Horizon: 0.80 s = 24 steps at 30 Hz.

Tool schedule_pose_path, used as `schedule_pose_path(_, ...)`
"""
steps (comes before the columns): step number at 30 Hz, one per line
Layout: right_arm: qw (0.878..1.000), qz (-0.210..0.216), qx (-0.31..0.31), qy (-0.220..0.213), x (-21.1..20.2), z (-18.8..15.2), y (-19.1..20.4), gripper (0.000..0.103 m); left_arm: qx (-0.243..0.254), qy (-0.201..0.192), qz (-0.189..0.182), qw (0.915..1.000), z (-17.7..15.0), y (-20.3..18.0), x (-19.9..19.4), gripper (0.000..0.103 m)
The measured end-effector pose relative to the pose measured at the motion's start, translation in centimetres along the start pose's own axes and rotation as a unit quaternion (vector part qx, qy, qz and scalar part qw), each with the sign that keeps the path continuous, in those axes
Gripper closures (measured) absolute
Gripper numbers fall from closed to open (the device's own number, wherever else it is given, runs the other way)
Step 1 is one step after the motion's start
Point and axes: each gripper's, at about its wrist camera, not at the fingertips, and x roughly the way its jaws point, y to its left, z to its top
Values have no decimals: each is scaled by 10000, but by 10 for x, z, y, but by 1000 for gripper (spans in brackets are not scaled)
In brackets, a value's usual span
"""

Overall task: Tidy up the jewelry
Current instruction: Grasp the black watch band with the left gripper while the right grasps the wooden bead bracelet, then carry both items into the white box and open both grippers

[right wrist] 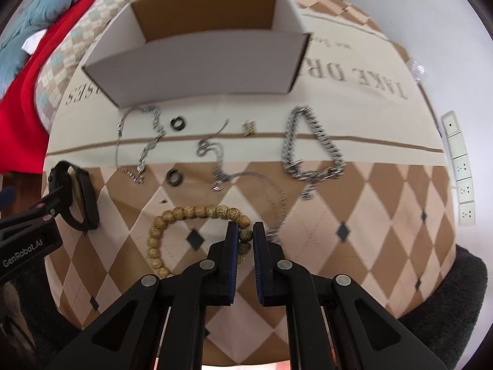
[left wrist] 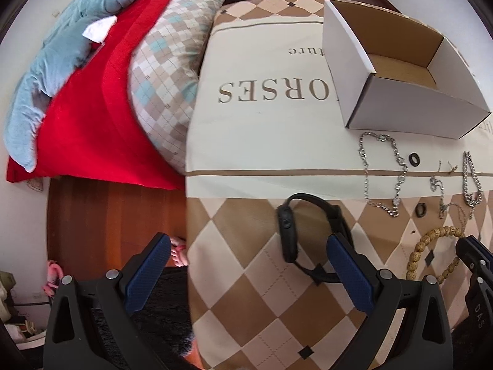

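Partly hidden bead bracelet [right wrist: 197, 215] between nearly closed right gripper [right wrist: 245, 229] jaws, grip unclear; left gripper [left wrist: 248, 251] apart.

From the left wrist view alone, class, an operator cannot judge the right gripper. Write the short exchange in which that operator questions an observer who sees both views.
Operator: Does the right gripper have the bead bracelet?
Observer: Yes. The right gripper is shut on one bead of the bead bracelet, which lies on the cloth.
Operator: What is beyond the table's right side?
Observer: A column of white wall sockets, on the wall.
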Motion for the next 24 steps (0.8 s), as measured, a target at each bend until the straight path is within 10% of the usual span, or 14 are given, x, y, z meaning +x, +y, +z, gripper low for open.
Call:
schedule_pose_path(5, 10000, 22, 26, 17, -3, -1, -11, 93, -117, 166, -401, 9990, 5, -2, 10, 4)
schedule_pose_path(10, 10000, 65, 34, 46, -1, 10, -6, 93, -126, 235, -736, 9969, 10, -5, 20, 80)
schedule_pose_path(12, 9999, 98, 40, -10, -6, 8, -5, 93, -7, 183, -665, 9976, 11, -9, 19, 93)
schedule_pose_path(24, 9970, 411, 18, -660, -63, 32, 1, 93, 178, -744, -407, 9962, 20, -13, -50, 94)
